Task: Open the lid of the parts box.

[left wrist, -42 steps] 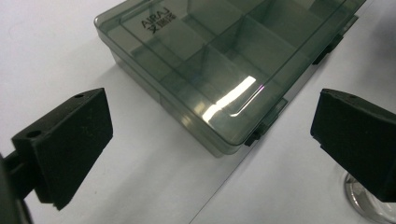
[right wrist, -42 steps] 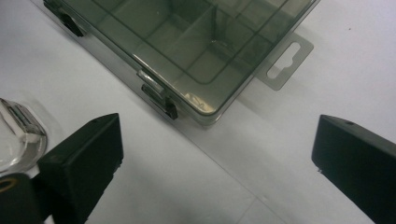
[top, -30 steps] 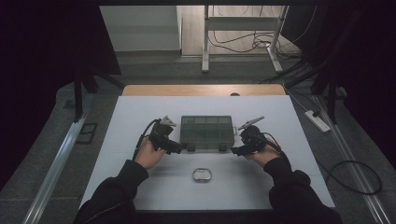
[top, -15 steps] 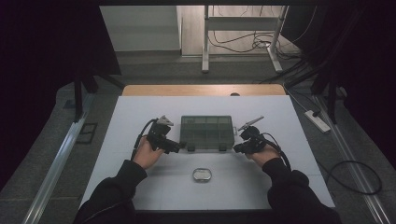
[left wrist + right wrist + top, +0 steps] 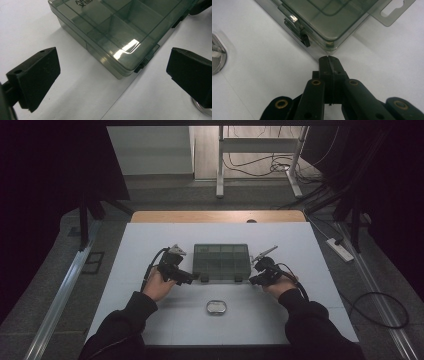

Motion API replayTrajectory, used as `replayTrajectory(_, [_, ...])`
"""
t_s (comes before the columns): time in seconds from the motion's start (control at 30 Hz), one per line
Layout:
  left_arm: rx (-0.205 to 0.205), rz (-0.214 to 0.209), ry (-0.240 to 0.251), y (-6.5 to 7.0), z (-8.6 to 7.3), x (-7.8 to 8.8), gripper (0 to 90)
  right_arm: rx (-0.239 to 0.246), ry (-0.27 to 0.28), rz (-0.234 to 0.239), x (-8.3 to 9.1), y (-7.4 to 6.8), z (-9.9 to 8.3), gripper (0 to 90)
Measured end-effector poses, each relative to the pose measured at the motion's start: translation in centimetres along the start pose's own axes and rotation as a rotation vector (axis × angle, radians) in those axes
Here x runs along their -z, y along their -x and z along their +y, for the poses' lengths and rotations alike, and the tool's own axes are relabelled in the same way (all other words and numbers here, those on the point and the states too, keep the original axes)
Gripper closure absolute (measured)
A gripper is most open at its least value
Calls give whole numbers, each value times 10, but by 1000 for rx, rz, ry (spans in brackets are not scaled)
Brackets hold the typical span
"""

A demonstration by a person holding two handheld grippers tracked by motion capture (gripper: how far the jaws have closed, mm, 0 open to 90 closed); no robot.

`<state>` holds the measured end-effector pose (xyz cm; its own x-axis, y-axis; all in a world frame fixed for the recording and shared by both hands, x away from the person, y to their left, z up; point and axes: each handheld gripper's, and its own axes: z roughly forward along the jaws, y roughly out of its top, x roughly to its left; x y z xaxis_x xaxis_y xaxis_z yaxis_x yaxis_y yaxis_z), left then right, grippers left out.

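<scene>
Since a second ago, the right gripper has pulled slightly off the smoky translucent plastic compartment box, its jaws having just closed on nothing. Rectangular and glossy, its lid down, it lies mid-table between both grippers. Matte black left gripper gapes around its corner.

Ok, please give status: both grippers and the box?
Left gripper open at box corner. Right gripper shut, empty, near latch. Lid closed. Small tin clear.

Lab: recording table, floor cables
</scene>
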<state>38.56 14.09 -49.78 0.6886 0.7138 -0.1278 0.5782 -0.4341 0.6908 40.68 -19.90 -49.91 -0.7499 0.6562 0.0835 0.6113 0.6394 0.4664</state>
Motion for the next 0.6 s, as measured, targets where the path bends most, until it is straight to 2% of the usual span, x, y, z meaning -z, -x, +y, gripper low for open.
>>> replayTrajectory(0.6, [-3,9,-1,1,0,1,0,8,54,0,10,-1,0,895])
